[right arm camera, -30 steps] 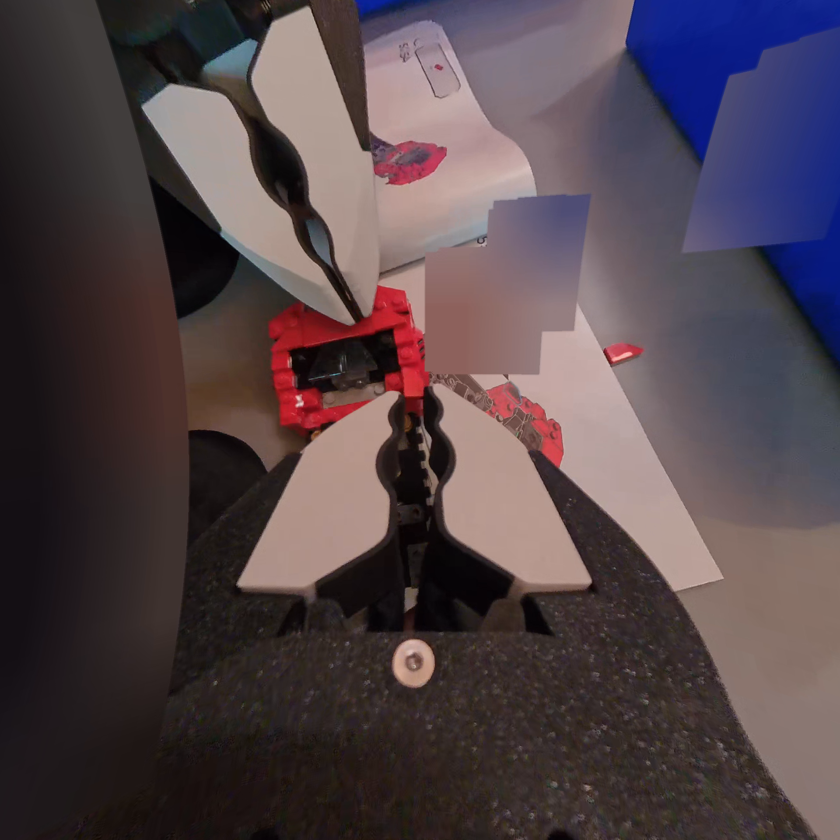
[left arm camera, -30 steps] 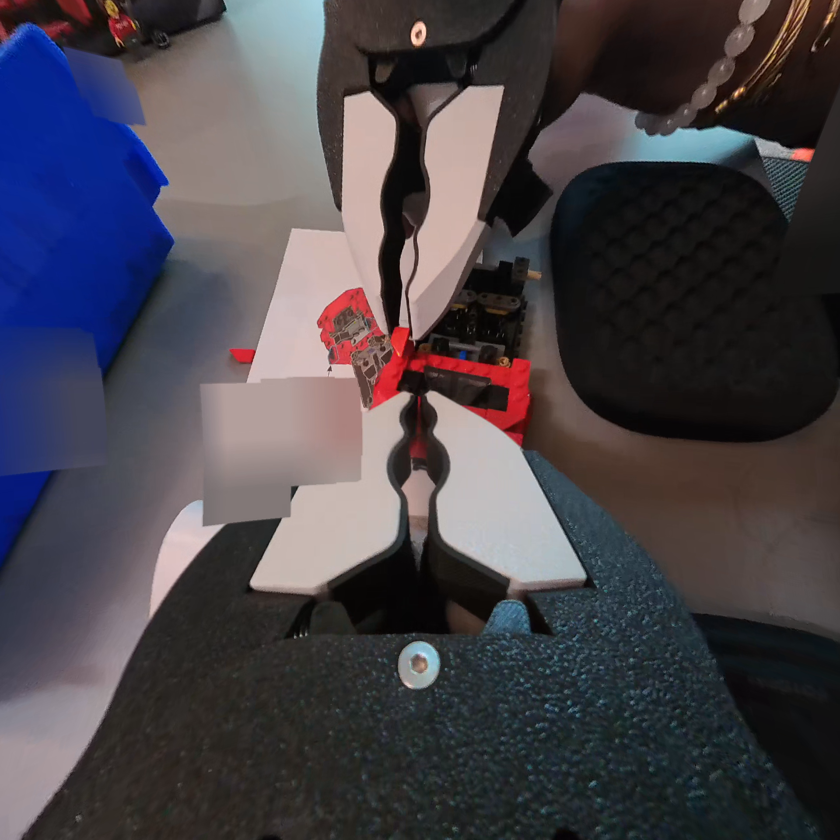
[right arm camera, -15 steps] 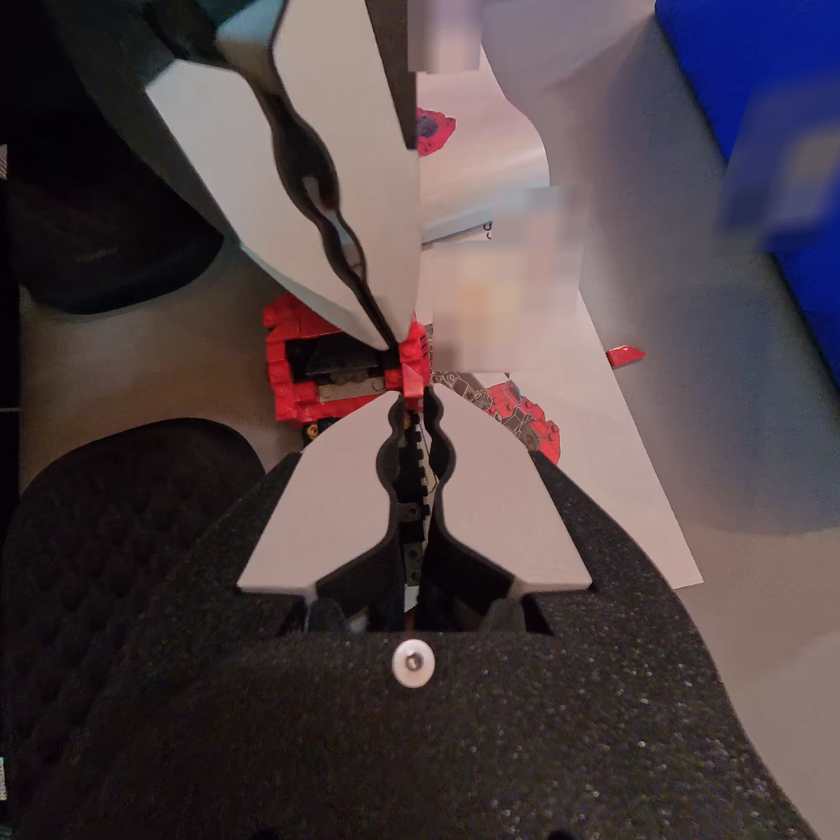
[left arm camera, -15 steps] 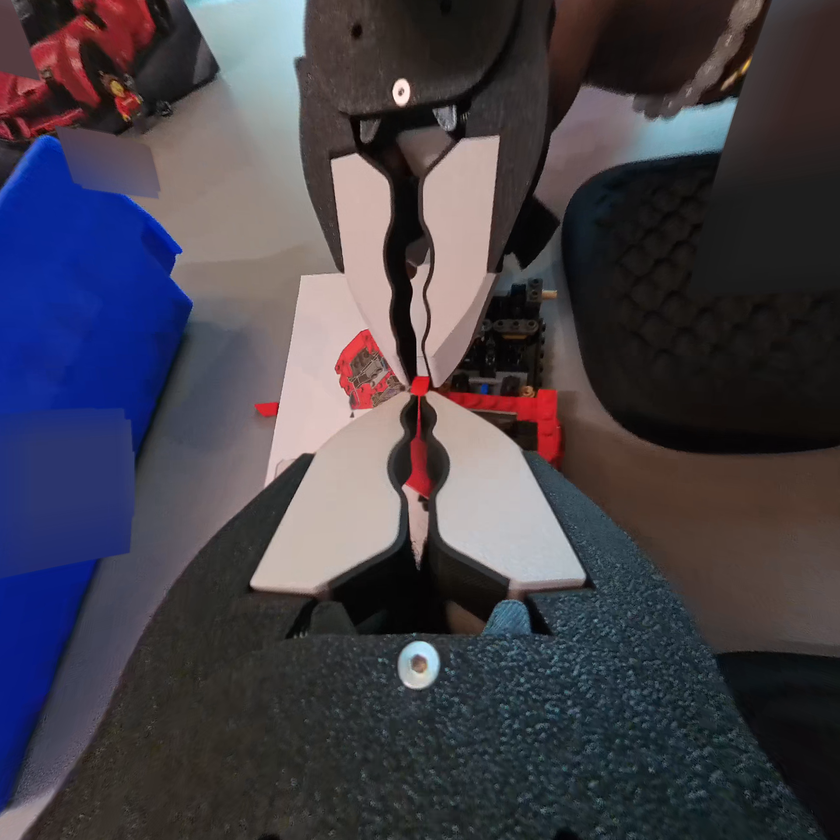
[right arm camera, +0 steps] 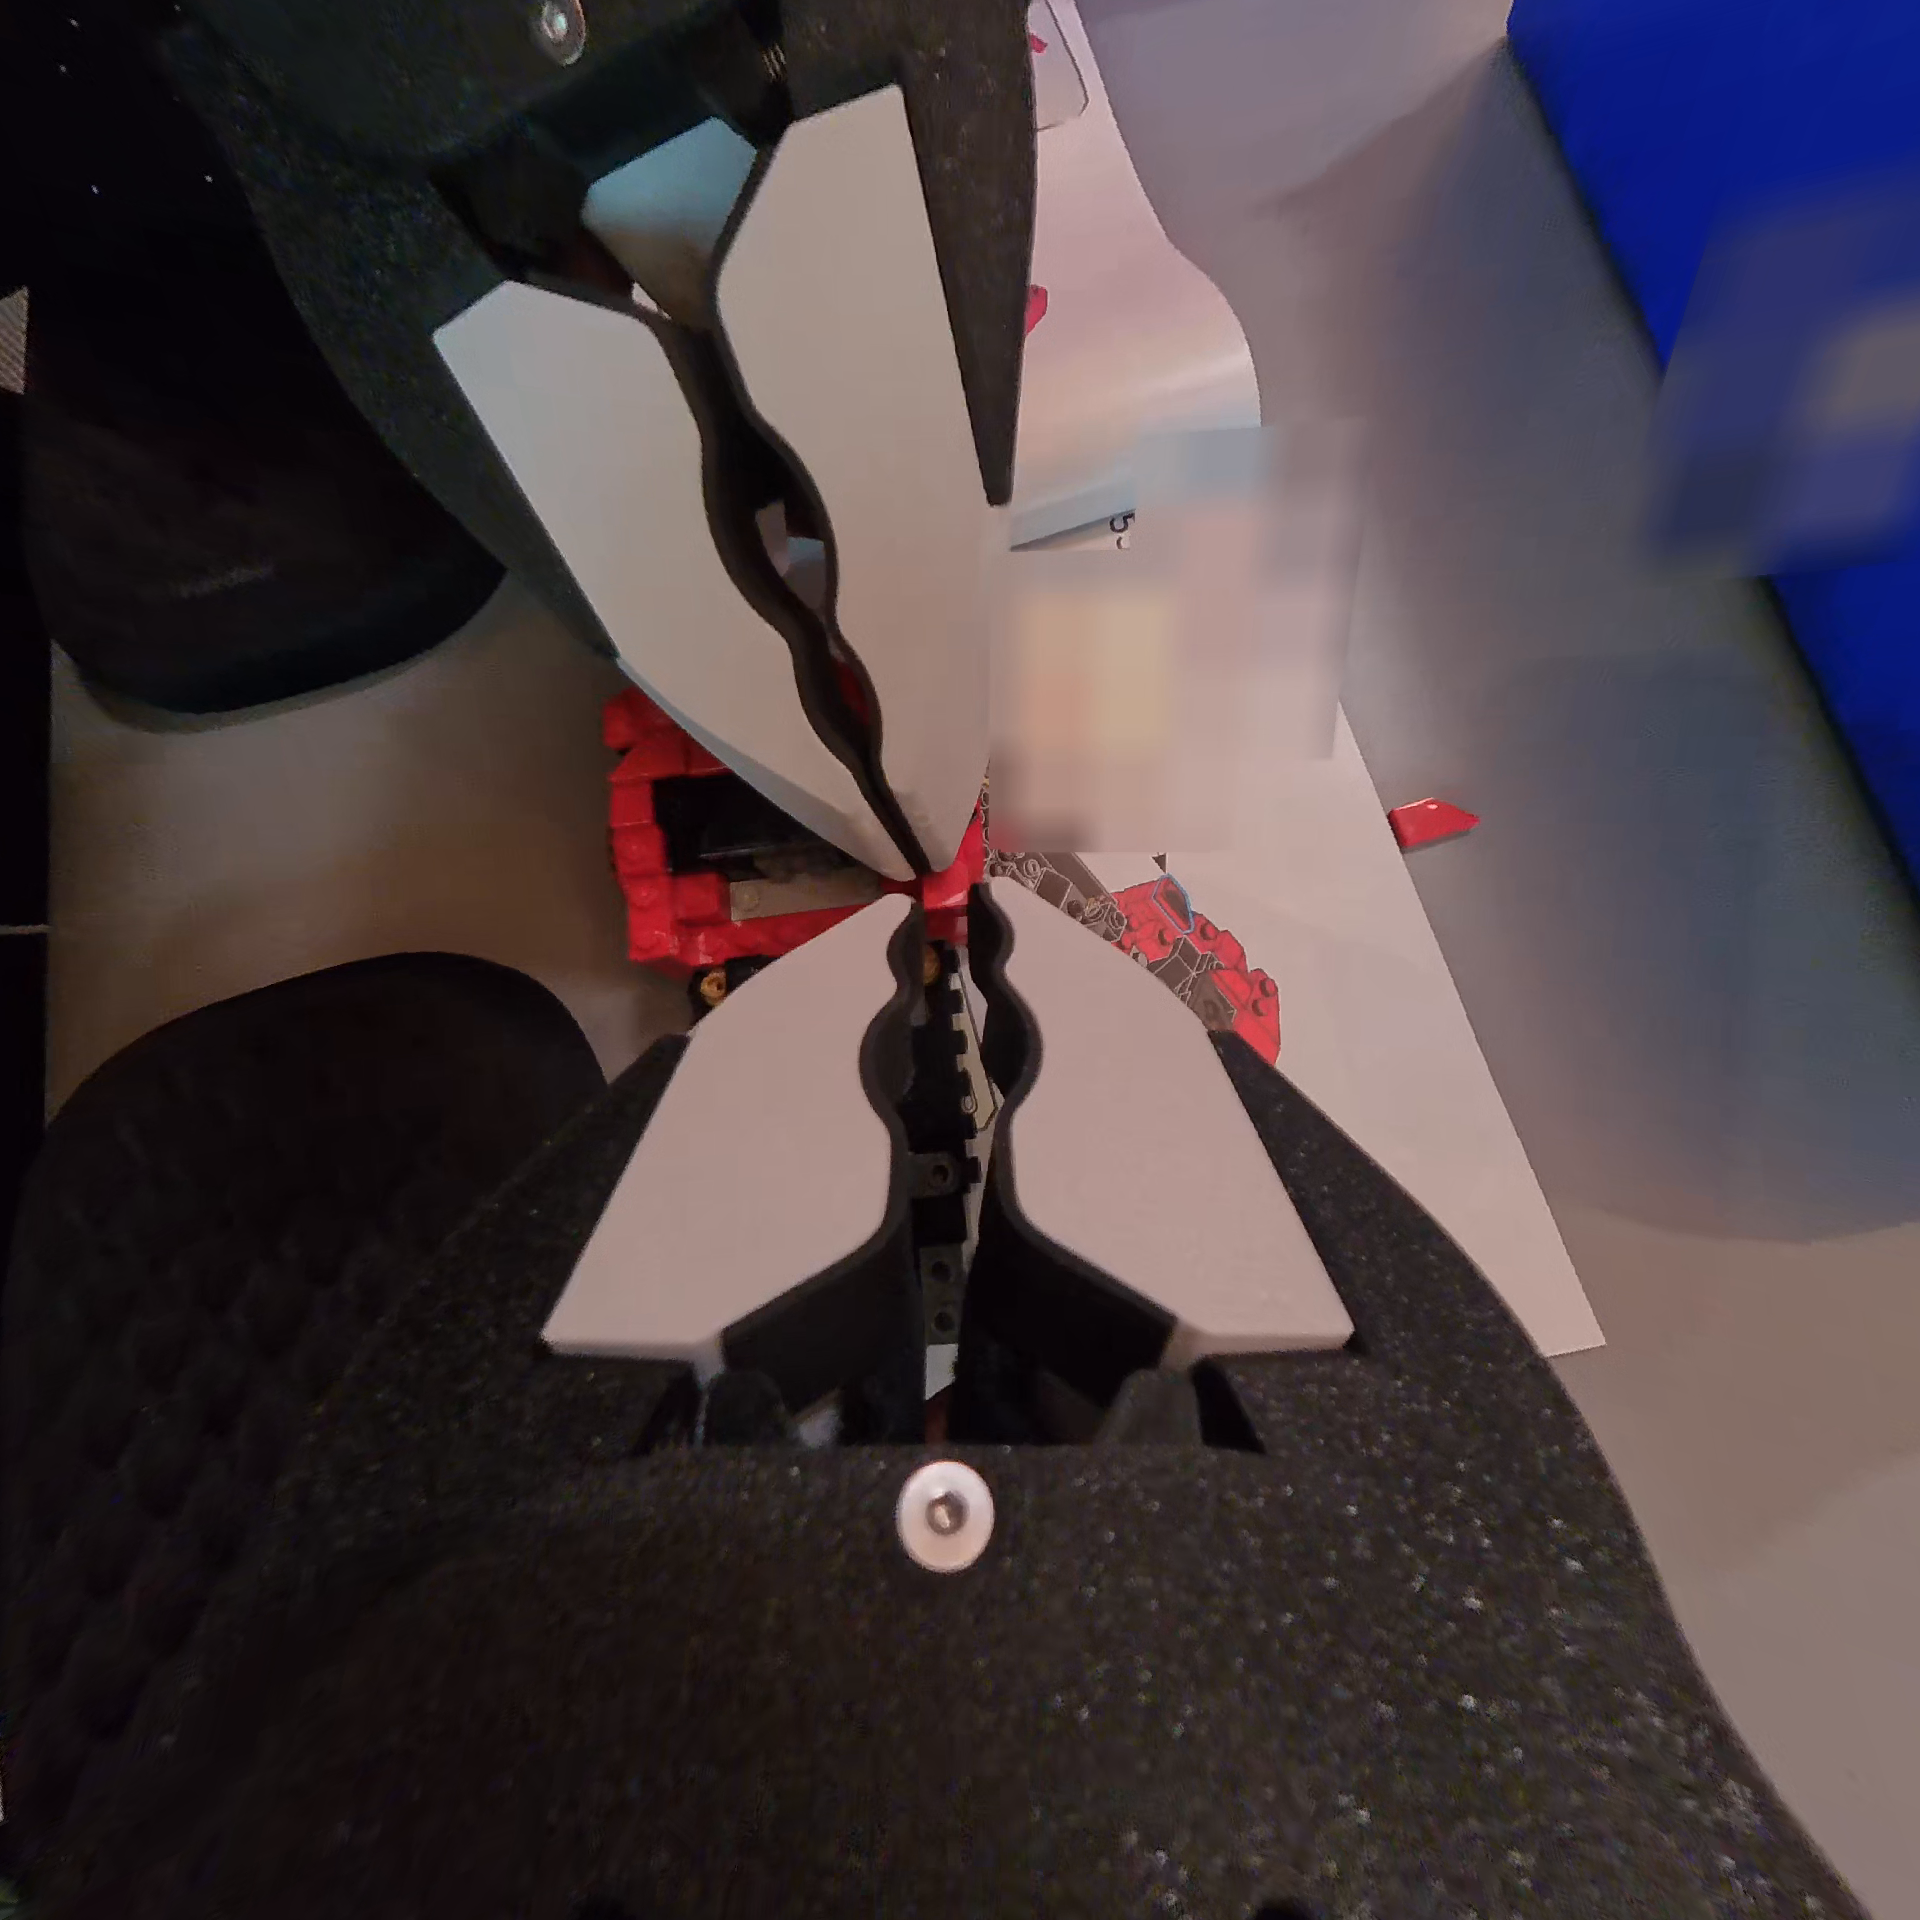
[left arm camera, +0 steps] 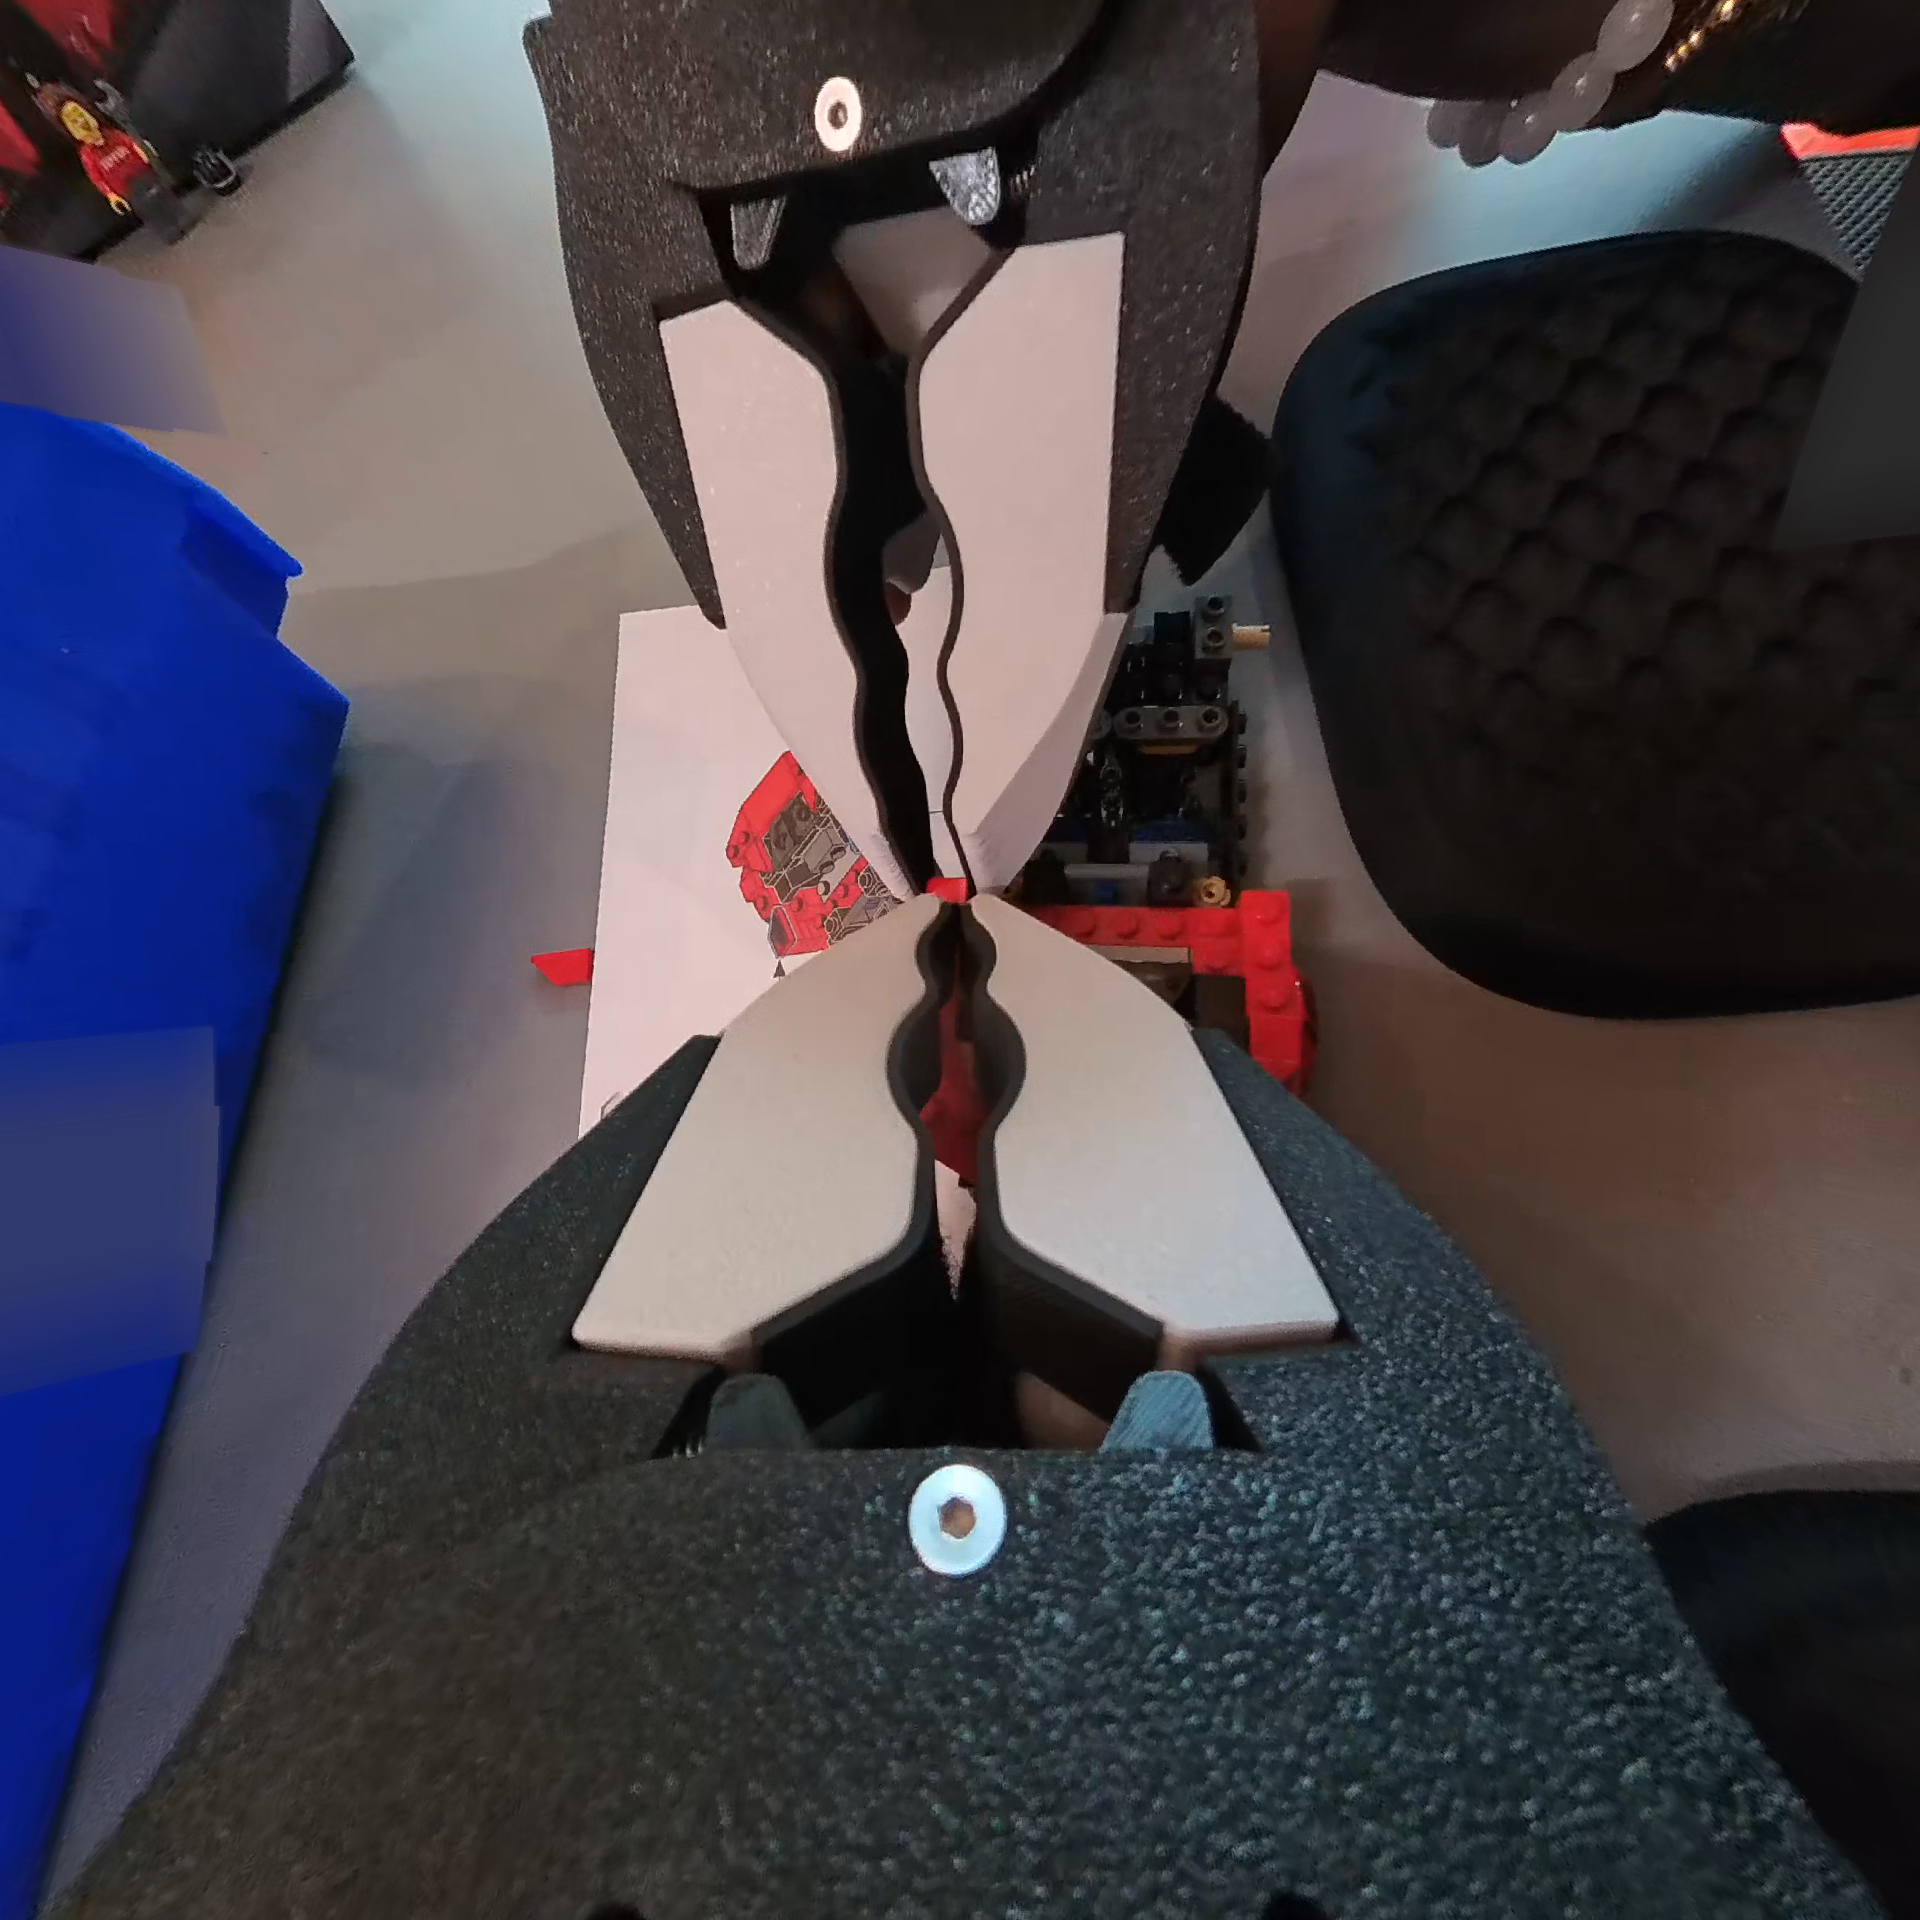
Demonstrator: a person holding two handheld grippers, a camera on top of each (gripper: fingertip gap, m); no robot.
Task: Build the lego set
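Observation:
A red and black lego model [left arm camera: 1262, 956] lies on the grey table beside a white instruction sheet [left arm camera: 675, 779]. It also shows in the right wrist view [right arm camera: 665, 831]. My left gripper [left arm camera: 956, 914] is shut, its tip just over the model's near corner. My right gripper [left arm camera: 945, 878] comes in from the far side, shut on a small red piece [left arm camera: 943, 889] pinched at its tip. The two tips meet almost point to point. In the right wrist view my right gripper [right arm camera: 940, 914] and the left gripper [right arm camera: 920, 868] meet over the same red corner.
A blue bin [left arm camera: 135, 779] stands at the left. A black quilted cushion [left arm camera: 1610, 623] lies right of the model. A loose red wedge piece [left arm camera: 561, 964] lies by the sheet's left edge. A hand with a bead bracelet [left arm camera: 1538, 104] holds the right gripper. The grippers are tip to tip, or close to it.
Both grippers have closed in on each other until their tips nearly touch over the model's corner. Both stay shut. The model has not moved.

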